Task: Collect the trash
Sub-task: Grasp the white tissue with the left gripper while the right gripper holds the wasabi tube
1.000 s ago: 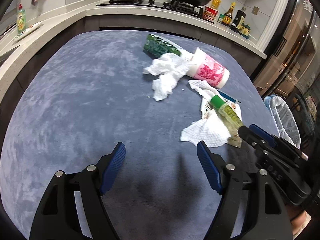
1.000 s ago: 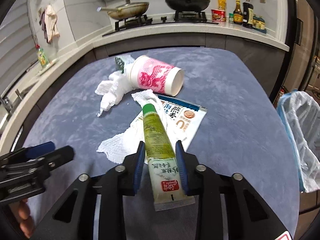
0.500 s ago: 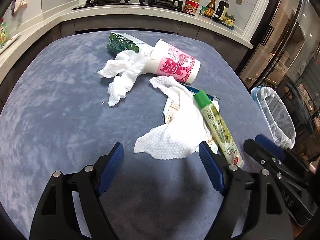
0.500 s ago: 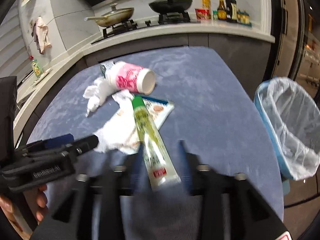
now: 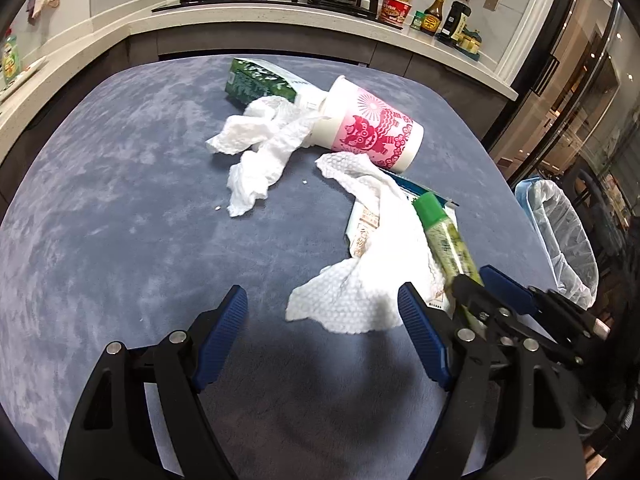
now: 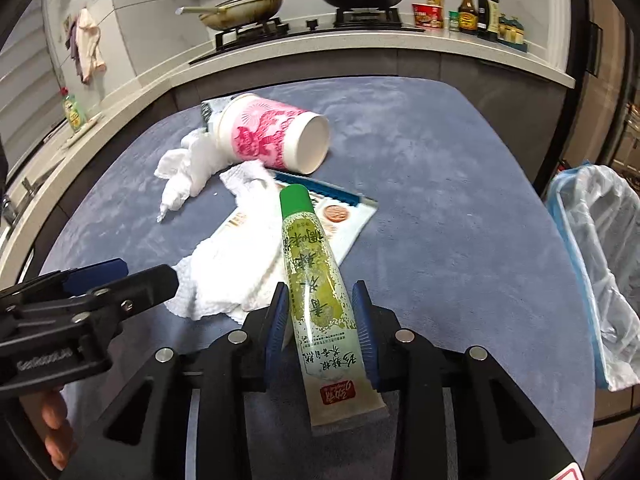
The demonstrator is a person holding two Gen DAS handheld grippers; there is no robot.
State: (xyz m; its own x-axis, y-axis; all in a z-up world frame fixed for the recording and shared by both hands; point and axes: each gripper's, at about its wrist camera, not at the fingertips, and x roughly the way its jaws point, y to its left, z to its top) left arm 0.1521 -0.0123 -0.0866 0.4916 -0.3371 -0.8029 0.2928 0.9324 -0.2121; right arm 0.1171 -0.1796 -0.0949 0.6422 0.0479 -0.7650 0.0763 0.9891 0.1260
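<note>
Looking across the worktop (image 5: 120, 220), you still have cup (image 5: 372, 130), tissues (image 5: 260, 148) and packet to collect. Your left gripper (image 5: 322, 334) has moved nearer the paper towel (image 5: 360, 280), jaws wide and empty. Your right gripper (image 6: 322, 320) is closing again around the green tube (image 6: 316, 280), which it lost a moment ago.

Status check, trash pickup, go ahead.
Left gripper open, empty. Right gripper closing around green tube. Bin clear, right of table.
</note>
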